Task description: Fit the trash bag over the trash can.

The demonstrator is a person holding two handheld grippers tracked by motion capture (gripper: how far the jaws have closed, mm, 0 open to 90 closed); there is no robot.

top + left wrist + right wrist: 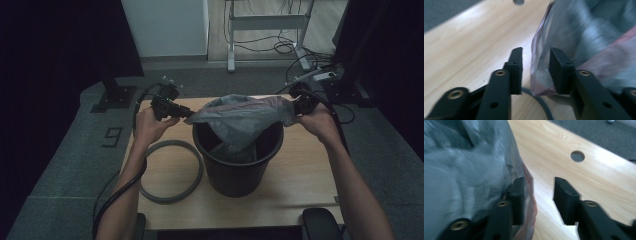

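**Bag over bin, jaws loosened**

Grey rubber ring (171, 171) flat on pale wooden table (300, 175), just beside round black plastic bin (237, 160). Thin grey plastic bag (245, 117) draped across bin mouth. Left gripper (535, 71) and right gripper (539, 200) both parted, bag edge loose between jaws, not pinched.

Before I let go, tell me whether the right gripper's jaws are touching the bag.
Touching, on one side. In the right gripper view, the bag edge lies against the right gripper's left jaw; bare table shows between the jaws, which stand apart.
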